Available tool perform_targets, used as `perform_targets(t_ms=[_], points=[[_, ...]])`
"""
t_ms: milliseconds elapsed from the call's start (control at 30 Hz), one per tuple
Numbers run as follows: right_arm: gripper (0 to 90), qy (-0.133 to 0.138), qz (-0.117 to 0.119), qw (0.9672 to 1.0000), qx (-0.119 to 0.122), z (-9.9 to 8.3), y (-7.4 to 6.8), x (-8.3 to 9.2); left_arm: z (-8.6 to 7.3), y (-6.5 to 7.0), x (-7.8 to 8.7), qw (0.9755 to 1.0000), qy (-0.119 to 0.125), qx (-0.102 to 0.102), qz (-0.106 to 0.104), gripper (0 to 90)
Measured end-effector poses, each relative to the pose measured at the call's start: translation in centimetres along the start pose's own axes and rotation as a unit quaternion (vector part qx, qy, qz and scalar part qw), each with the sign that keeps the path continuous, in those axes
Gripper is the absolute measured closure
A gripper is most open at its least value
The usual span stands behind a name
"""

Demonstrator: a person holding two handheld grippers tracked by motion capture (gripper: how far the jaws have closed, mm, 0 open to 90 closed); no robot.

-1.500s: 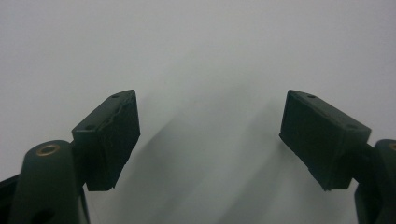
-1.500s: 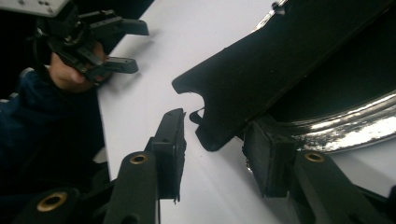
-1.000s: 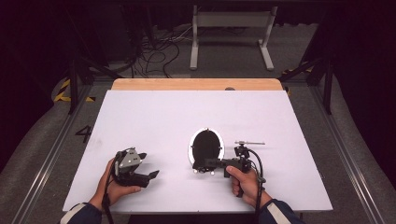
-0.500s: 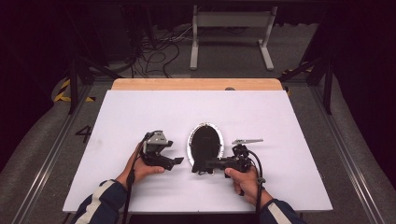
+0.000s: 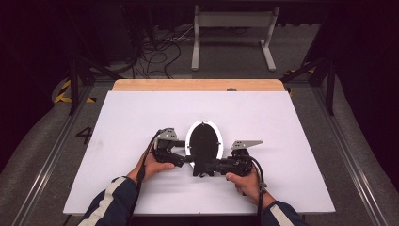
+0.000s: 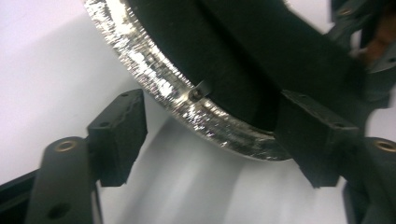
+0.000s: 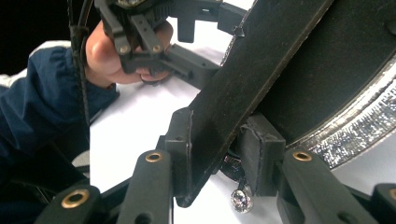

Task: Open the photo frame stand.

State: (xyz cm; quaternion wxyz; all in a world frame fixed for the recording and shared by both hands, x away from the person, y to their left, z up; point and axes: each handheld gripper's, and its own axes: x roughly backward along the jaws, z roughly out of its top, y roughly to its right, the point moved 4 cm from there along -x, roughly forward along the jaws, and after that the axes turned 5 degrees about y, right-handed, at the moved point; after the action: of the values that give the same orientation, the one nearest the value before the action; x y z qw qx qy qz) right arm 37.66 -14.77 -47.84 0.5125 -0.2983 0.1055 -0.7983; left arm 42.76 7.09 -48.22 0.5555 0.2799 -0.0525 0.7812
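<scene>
Now the left gripper (image 5: 181, 159) has come in from the table's left, where it lay a second ago, and sits right up against the oval mirror (image 5: 204, 143), which has been tipped up from lying flat on the white table (image 5: 282, 117). Nearest the person, both hands hold their tools low over the front part of the table, sleeves entering from the bottom edge.

In the right gripper view, the right gripper (image 7: 219, 154) is clamped on the mirror's black stand bar (image 7: 247, 79), one pad on each side of it, with a small shiny screw (image 7: 241, 200) showing just below the jaws. Beyond it the left hand (image 7: 116, 51) and its tool reach toward the rim.

In the left gripper view, the left gripper (image 6: 210, 140) is spread wide, its jaws parted on either side of the mirror's glittering silver rim (image 6: 154, 70); I cannot tell whether either pad touches it. The mirror stands between the two tools, near the table's middle. Farther off, a wooden strip (image 5: 197, 84) edges the table's far side.
</scene>
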Motion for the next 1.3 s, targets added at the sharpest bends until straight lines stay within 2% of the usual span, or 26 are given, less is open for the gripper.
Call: perform_targets(t_ms=[133,200,433,600,767,967,1033,1233,1300], points=[[66.7,-0.002,-0.002,0.9999,0.011,0.0,-0.1,0.0,0.1,0.2,0.2,0.9998,-0.006,-0.021,-0.001,27.5],[66.7,-0.003,-0.001,0.9999,0.012,0.0,-0.1,0.0,0.1,0.2,0.3,0.9996,-0.007,-0.023,0.014,35.2],[66.9,-0.006,-0.007,0.9998,0.015,0.0,-0.1,0.1,0.3,0.3,0.9,0.9996,0.013,-0.020,0.017,45.0],[70.1,-0.007,-0.023,0.9995,0.018,0.1,0.1,0.1,0.9,0.7,1.5,0.9975,0.038,-0.045,0.039,54.4],[72.1,-0.010,-0.033,0.9991,0.026,0.1,0.1,0.1,1.0,1.1,1.5,0.9962,0.044,-0.057,0.049,56.2],[76.6,-0.019,-0.034,0.9985,0.038,0.0,-0.1,0.3,1.2,2.1,1.9,0.9927,0.048,-0.089,0.066,58.2],[77.4,-0.019,-0.033,0.9985,0.040,0.0,-0.2,0.3,1.2,2.5,2.0,0.9922,0.052,-0.092,0.067,59.6],[78.6,-0.012,-0.029,0.9983,0.049,0.2,-0.6,0.4,1.0,3.1,2.5,0.9926,0.057,-0.098,0.043,64.5],[78.2,-0.012,-0.031,0.9981,0.052,0.2,-0.7,0.4,0.8,3.0,2.3,0.9944,0.050,-0.090,0.023,64.9]])
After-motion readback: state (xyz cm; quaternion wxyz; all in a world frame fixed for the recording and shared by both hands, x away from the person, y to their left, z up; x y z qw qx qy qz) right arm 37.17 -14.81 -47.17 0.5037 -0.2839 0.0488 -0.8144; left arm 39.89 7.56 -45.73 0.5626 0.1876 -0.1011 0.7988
